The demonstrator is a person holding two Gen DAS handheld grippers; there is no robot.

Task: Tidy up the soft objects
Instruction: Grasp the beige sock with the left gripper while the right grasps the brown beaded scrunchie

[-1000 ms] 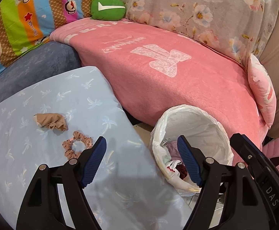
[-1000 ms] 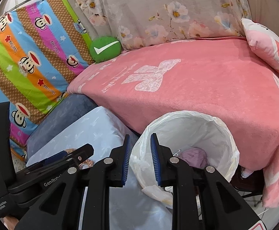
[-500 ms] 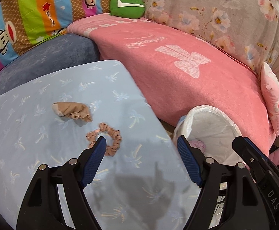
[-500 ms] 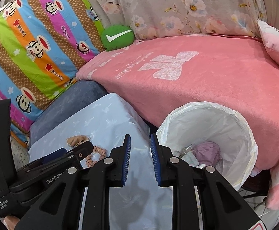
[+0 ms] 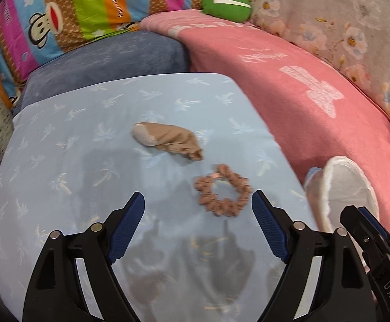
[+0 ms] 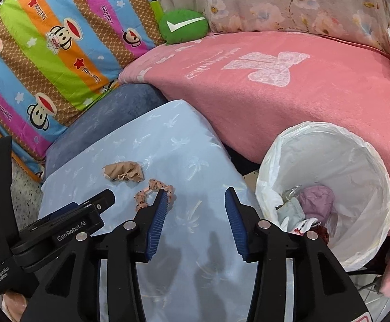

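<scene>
Scrunchie (image 5: 223, 197) lying loose on the pale blue palm-print cloth (image 5: 74, 161), just ahead of the left claw (image 5: 198, 224) and nearer its right pad; beige sock (image 5: 168, 141) crumpled a little further on, apart from the scrunchie. Left claw wide open with nothing between the pads, hovering above the cloth and tilted down at the two items, likely lined up for a pick. White-lined bin (image 5: 339, 187) at the right edge of this view, beside the pink blanket (image 5: 302, 102). Compared with a second ago in this view: scrunchie and sock now more central and larger, bin pushed off to the side, jaws just opened a little wider. From the right wrist view: right claw (image 6: 195, 217) open and empty, over the cloth, with the scrunchie (image 6: 154, 194) partly hidden behind its left pad and the sock (image 6: 124, 173) beyond. Bin (image 6: 369, 177) to the right, already holding a purple bundle (image 6: 317, 201) and other soft pieces, so probably the drop-off for what remains on the cloth. Left claw's body (image 6: 61, 230) visible at the lower left. Against the earlier frames here: jaws nearly together then, now just opened well apart with nothing between them; bin shifted rightward, cloth filling more of the middle.
</scene>
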